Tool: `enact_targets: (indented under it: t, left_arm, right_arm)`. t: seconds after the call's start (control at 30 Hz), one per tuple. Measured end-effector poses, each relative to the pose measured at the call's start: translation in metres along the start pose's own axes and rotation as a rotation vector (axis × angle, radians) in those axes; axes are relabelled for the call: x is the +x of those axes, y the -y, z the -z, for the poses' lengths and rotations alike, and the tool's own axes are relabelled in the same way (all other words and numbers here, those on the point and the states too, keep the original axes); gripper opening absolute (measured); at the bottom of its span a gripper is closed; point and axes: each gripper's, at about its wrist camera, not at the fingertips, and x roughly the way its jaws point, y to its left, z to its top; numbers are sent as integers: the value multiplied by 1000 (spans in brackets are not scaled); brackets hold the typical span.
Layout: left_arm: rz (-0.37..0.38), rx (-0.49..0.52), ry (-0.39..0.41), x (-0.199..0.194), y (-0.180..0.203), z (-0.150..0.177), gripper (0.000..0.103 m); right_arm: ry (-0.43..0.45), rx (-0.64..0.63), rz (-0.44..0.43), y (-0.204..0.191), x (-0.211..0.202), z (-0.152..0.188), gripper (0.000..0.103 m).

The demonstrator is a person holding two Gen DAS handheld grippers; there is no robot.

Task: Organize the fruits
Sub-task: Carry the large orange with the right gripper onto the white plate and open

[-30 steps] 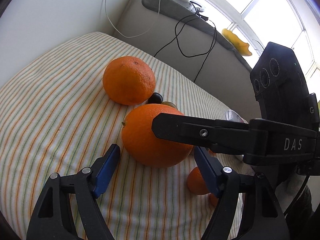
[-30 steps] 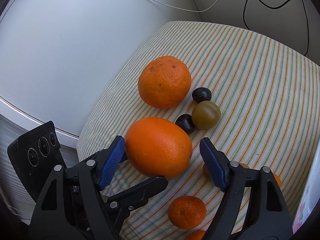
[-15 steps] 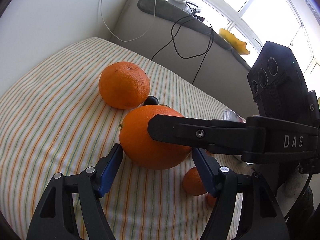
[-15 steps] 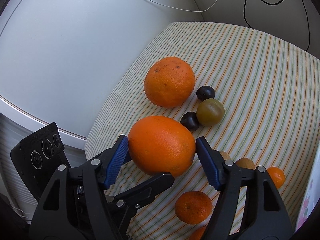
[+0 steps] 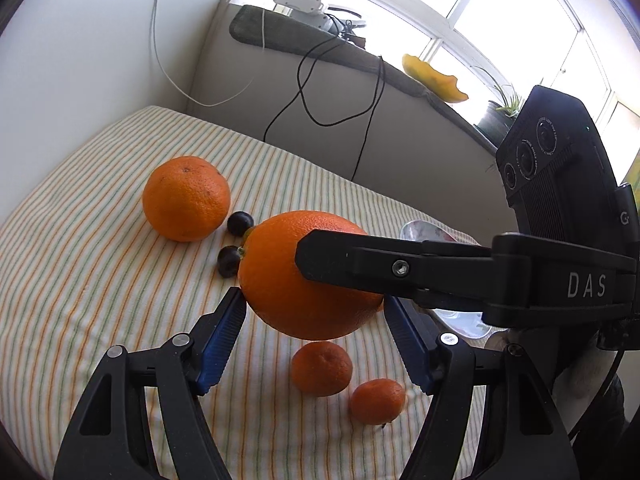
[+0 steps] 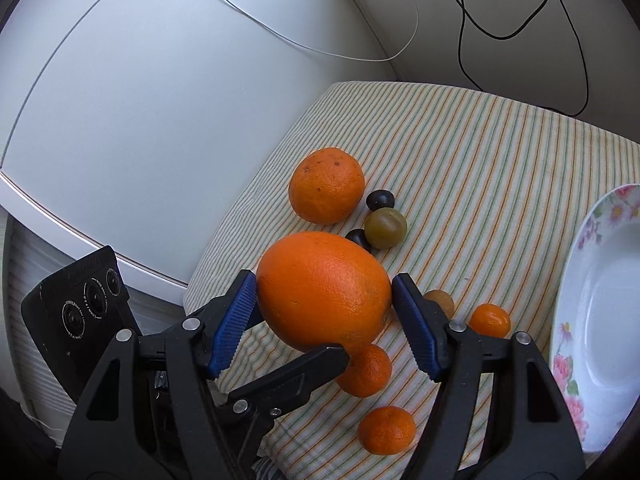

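**Both grippers close around one large orange above a striped cloth**

A large orange [image 6: 324,292] sits between the blue pads of the right gripper [image 6: 324,312], which press its two sides; the fruit appears lifted off the striped cloth [image 6: 500,152]. The left gripper [image 5: 316,332] is parted about as wide as the orange, with its near pad at the fruit's lower edge and its far pad partly hidden, so whether it grips cannot be told.

On the cloth, toward its far corner by the wall, rests a second orange [image 6: 326,186] with two dark plums and a greenish fruit [image 6: 385,227] just beside it. Three small mandarins lie near the cloth's near edge. A flowered plate [image 6: 568,272] stands at its right edge, empty.

To do this step well, the carrying grip probably should stay firm but gentle, since round fruit can roll out of the pads. Moving it level toward the plate and lowering it onto the plate's middle before releasing seems wise.
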Motion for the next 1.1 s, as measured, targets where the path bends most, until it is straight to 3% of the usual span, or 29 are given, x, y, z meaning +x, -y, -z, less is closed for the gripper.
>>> enact_targets:
  t: [0.57,1.1]
  left_arm:
    - [94,122,-77,53,92,0,71]
    - [114,190,-162,94,136,8,71]
  right_arm:
    - [109,123,70,73,-83,21,73]
    - [149,268,71,140,-112,45,73]
